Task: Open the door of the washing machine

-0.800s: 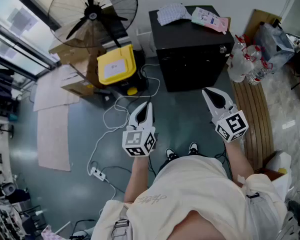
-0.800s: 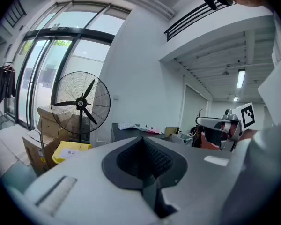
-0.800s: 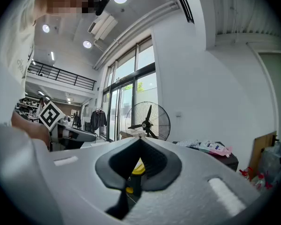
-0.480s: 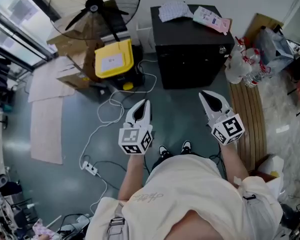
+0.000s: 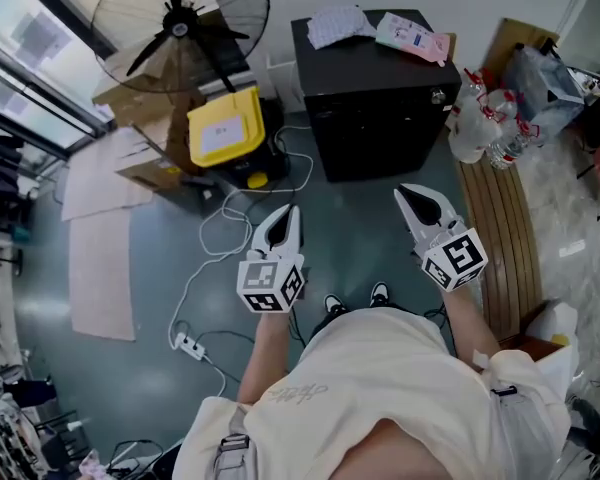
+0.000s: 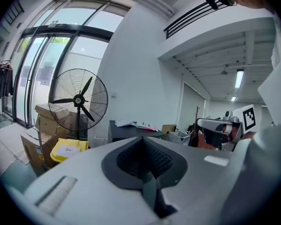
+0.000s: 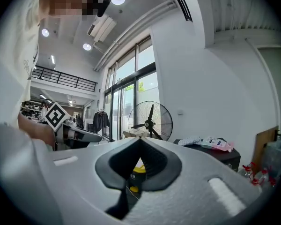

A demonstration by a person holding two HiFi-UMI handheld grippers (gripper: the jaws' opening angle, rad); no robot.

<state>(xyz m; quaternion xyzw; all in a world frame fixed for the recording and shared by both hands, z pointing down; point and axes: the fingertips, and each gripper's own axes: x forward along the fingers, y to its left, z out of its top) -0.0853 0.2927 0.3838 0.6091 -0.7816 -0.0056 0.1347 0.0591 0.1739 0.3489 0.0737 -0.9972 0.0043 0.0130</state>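
A black box-shaped machine [image 5: 380,98] stands against the far wall, with a cloth [image 5: 330,25] and a pink pack [image 5: 412,38] on its top. Its front face is dark and I cannot make out a door on it. My left gripper [image 5: 289,212] hangs in the air well short of the machine, to the left of its front, shut and empty. My right gripper [image 5: 410,194] is level with it, below the machine's right half, also shut with nothing in it. The left gripper [image 6: 143,142] and the right gripper [image 7: 140,138] each show their tips together in their own views.
A big standing fan [image 5: 180,28], cardboard boxes [image 5: 145,163] and a yellow-lidded unit [image 5: 225,128] stand to the left. A white cable [image 5: 215,238] and a power strip [image 5: 190,346] lie on the floor. A wooden slat bench [image 5: 505,238] and plastic bottles [image 5: 485,118] are on the right.
Both grippers stay shut and hold about the same place in front of me. The view has only swayed a little.
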